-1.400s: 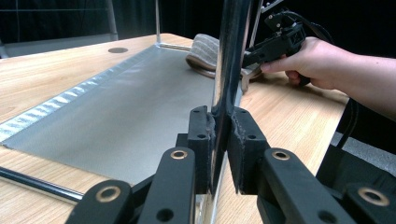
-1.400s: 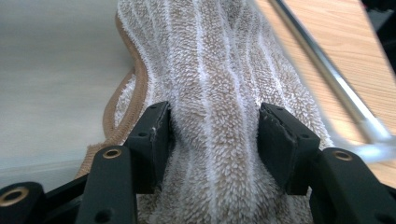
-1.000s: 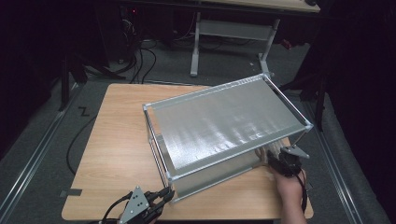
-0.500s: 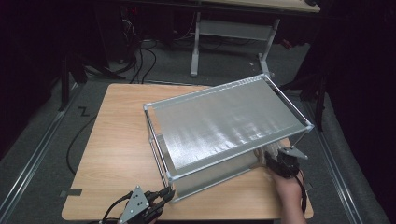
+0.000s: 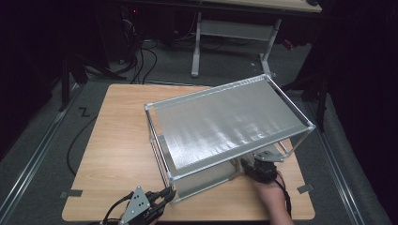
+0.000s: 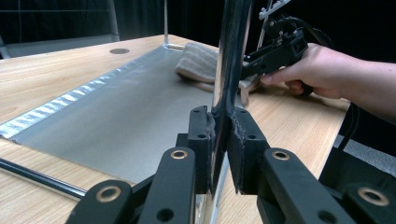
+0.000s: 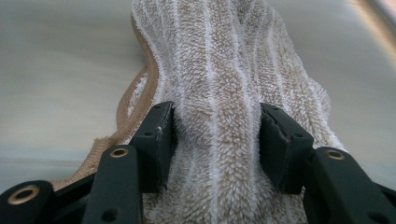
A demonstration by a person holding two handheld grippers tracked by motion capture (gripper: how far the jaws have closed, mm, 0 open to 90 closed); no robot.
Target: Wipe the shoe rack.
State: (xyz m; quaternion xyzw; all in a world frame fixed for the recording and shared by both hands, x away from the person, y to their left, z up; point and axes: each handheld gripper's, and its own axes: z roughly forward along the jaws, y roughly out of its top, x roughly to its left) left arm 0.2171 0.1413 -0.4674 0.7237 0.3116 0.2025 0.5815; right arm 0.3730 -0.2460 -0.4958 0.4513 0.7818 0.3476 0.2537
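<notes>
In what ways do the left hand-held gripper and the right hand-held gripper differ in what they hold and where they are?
The left hand-held gripper is shut on a thin, shiny metal post at the near corner of the rack; the right hand-held gripper is shut on a soft striped towel lying on the rack's lower shelf. The left jaws stand narrow, the right jaws wider. Both have black jaws.

Left gripper [image 6: 220, 140] clamped on a shiny upright metal post [image 6: 231, 60].
The two black jaws press the post from both sides. Beyond lies a flat grey metal shelf panel [image 6: 121, 107] on the pale wooden table [image 6: 42, 70], bearing a beige striped towel [image 6: 198, 63]; a hand [image 6: 308, 70] holds the right gripper [image 6: 250, 60] at the towel.
</notes>
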